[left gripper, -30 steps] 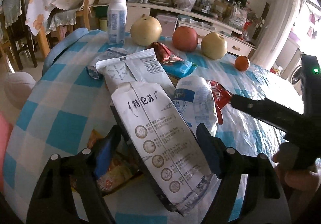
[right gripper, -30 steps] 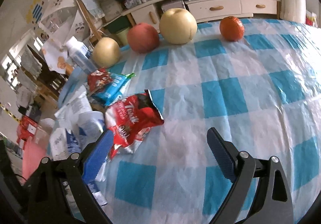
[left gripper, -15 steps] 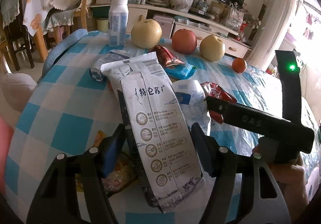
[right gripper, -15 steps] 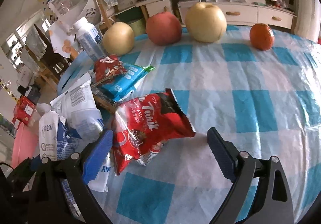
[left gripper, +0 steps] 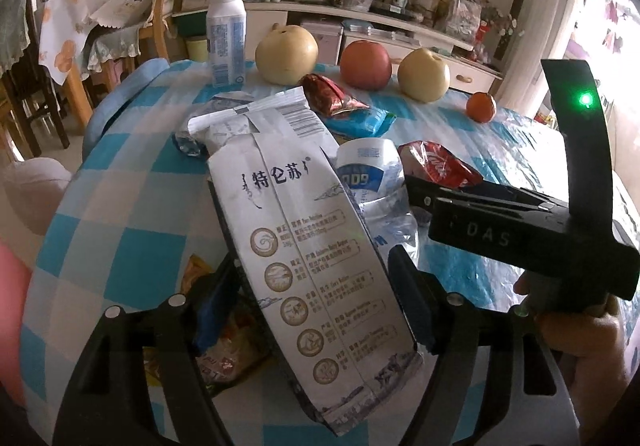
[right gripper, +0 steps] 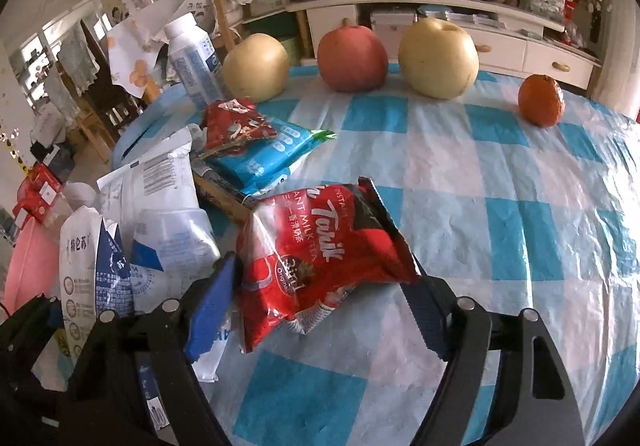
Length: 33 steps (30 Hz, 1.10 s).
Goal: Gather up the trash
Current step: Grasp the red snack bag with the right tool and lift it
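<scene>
A white milk carton (left gripper: 312, 246) stands tilted between the fingers of my left gripper (left gripper: 312, 266). Both pads lie against its sides while the jaws are opening. It leans over a heap of trash with a crushed clear bottle (left gripper: 376, 182) and a white pouch (left gripper: 256, 118). In the right wrist view a red milk-tea packet (right gripper: 320, 246) lies on the checked tablecloth (right gripper: 500, 206). My right gripper (right gripper: 320, 274) straddles it, jaws closing, and both pad tips touch its edges. A blue wrapper (right gripper: 264, 154) and a small red wrapper (right gripper: 236, 122) lie further back.
Two yellow pears (right gripper: 256, 66) (right gripper: 438, 58), a red fruit (right gripper: 352, 58) and an orange (right gripper: 540, 98) line the table's far edge. Left of them an upright white bottle (right gripper: 192, 58) stands. A hand (left gripper: 580, 346) holds the right gripper's black body (left gripper: 500, 234) beside the carton.
The right gripper moved in over the red packet and its jaws narrowed around it. The left gripper squeezed the carton, then eased, and the carton now stands more upright.
</scene>
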{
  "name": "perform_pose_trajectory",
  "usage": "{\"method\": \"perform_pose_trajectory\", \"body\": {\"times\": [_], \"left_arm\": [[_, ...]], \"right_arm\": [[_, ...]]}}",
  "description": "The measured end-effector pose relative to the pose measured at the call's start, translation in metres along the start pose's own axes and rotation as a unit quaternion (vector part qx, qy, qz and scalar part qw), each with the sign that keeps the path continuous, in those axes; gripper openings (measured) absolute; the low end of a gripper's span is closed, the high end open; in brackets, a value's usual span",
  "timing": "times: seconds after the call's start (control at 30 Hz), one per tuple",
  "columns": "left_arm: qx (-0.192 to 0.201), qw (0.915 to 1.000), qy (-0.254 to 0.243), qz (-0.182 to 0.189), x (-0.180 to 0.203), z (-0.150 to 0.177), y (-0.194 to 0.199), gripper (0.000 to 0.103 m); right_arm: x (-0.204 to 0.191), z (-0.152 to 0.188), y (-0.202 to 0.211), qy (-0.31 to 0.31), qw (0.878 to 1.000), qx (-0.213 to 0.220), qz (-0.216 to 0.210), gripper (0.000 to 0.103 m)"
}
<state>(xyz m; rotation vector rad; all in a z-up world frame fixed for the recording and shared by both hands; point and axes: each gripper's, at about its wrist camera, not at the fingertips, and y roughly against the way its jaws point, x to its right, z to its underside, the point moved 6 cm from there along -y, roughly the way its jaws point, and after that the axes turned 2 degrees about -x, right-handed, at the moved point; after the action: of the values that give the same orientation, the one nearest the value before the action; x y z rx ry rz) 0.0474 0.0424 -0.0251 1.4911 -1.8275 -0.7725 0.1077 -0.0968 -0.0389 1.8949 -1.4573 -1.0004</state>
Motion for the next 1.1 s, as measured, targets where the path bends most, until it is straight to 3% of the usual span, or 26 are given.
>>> {"method": "perform_pose_trajectory", "body": {"times": [0.2,0.63,0.97,1.1], "left_arm": [[0.002,1.0000,0.007,0.002,-0.002,0.000,0.002,0.066],[0.012,0.9998,0.014,0.010,-0.011,0.000,0.013,0.065],[0.052,0.9976,0.037,0.026,-0.035,-0.010,0.040,0.065],[0.060,0.9972,0.036,0.029,-0.038,-0.012,0.046,0.065]], "right_arm": [[-0.001,0.002,0.004,0.004,1.000,0.000,0.005,0.072],[0.010,0.004,0.024,0.001,1.000,0.015,0.016,0.048],[0.009,0.019,0.039,0.035,0.999,-0.009,0.005,0.046],[0.010,0.029,0.044,0.046,0.999,-0.023,-0.009,0.055]]}}
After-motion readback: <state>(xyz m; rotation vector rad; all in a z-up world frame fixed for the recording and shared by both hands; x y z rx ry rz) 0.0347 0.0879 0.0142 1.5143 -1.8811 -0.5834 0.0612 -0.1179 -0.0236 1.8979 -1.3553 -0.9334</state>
